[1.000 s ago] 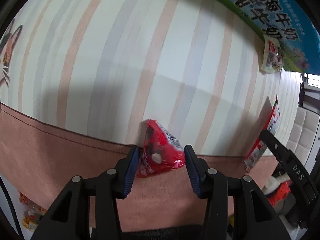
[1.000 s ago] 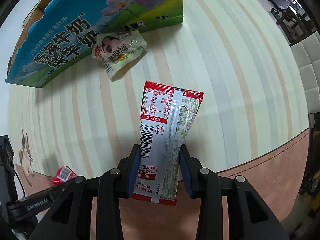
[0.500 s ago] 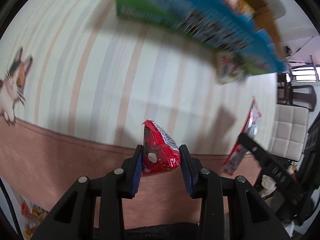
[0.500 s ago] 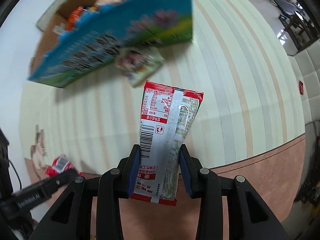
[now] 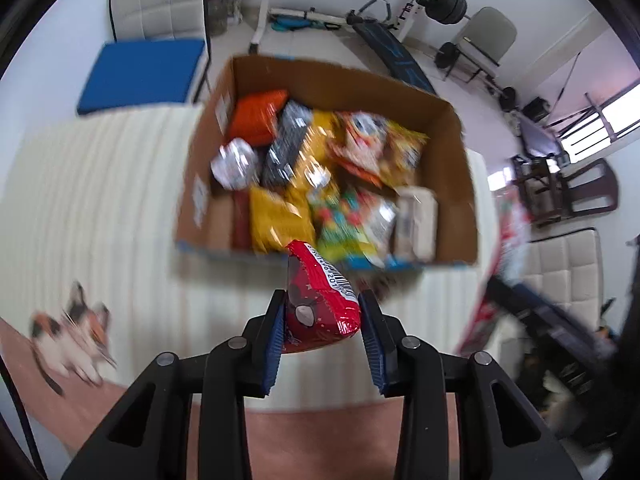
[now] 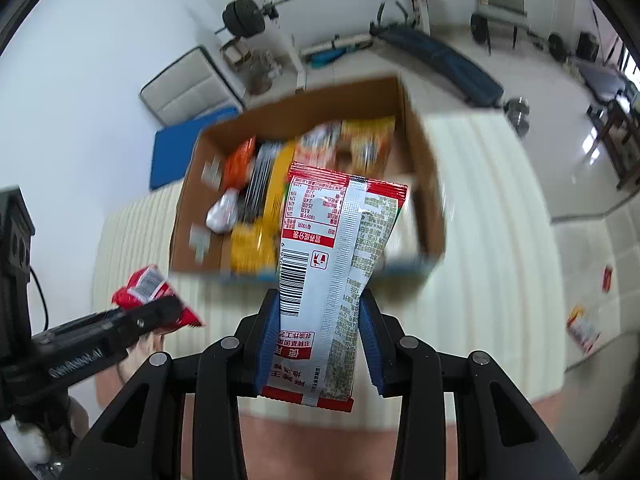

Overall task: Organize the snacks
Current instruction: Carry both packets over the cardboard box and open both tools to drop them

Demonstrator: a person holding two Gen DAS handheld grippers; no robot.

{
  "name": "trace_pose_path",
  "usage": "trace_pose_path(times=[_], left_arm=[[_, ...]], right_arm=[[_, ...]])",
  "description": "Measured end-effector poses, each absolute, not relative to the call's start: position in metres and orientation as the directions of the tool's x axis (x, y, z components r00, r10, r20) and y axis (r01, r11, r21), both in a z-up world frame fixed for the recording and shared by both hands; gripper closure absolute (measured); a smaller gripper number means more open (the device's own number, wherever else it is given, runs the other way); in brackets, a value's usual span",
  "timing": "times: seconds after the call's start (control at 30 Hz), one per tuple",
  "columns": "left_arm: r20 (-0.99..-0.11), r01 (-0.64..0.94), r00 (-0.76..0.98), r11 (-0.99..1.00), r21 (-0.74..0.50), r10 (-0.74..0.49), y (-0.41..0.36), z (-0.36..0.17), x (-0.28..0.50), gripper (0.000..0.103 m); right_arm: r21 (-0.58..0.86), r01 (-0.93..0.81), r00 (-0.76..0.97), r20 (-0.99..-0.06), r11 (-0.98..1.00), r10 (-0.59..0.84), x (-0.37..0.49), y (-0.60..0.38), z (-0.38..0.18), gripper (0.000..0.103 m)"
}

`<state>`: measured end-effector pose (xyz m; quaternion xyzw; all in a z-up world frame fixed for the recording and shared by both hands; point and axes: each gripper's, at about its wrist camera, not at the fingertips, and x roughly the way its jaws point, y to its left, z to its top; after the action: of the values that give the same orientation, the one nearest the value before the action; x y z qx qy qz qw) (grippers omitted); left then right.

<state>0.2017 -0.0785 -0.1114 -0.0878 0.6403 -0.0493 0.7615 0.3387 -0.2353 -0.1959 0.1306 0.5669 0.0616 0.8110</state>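
The setting is presenting as a room in a home that is doubling as an exercise space. A black-plated barbell on a white rack is standing against the far white wall, with a dark padded weight bench lying to its right. A grey chair is standing far right. A cream striped tablecloth is covering the near table, and pale floor tiles are showing beyond.
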Motion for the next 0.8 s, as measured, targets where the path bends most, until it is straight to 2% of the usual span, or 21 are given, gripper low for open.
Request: trace_pose_path(times=[0.27,0.53,0.63,0.67,0.7,0.73,0.77,0.8], left_arm=[[-0.997,-0.062,0.078,0.998,-0.011,-0.007,-0.046,-0.162,0.274,0.070],[-0.999,-0.090,-0.006,0.995,0.041,0.040,-0.027,-0.195,0.296,0.068],[-0.999,-0.110,-0.008,0.993,0.045,0.044,-0.023,-0.199,0.297,0.068],[-0.999,-0.118,-0.002,0.992,0.037,0.037,-0.022,-0.200,0.298,0.067],[-0.999,-0.128,0.006,0.991,0.032,0.033,-0.020,-0.200,0.298,0.066],[-1.000,-0.137,0.015,0.990,0.018,0.021,-0.019,-0.199,0.298,0.065],[-1.000,-0.145,0.023,0.989,-0.001,0.002,-0.018,-0.197,0.298,0.059],[-0.999,-0.151,0.034,0.988,-0.018,-0.013,-0.017,-0.195,0.298,0.048]], right_arm=[[0.179,0.078,0.316,-0.937,0.981,0.146,0.444,-0.245,-0.221,0.062],[0.118,0.094,0.235,-0.968,0.989,0.093,0.494,-0.254,-0.271,0.059],[0.099,0.101,0.208,-0.975,0.990,0.076,0.501,-0.254,-0.281,0.053],[0.103,0.106,0.199,-0.977,0.989,0.081,0.503,-0.254,-0.283,0.047],[0.112,0.111,0.193,-0.977,0.987,0.089,0.503,-0.255,-0.284,0.036],[0.118,0.113,0.196,-0.976,0.987,0.095,0.503,-0.254,-0.284,0.030],[0.120,0.112,0.202,-0.975,0.986,0.096,0.502,-0.253,-0.283,0.025],[0.122,0.110,0.204,-0.974,0.986,0.098,0.500,-0.252,-0.281,0.025]])
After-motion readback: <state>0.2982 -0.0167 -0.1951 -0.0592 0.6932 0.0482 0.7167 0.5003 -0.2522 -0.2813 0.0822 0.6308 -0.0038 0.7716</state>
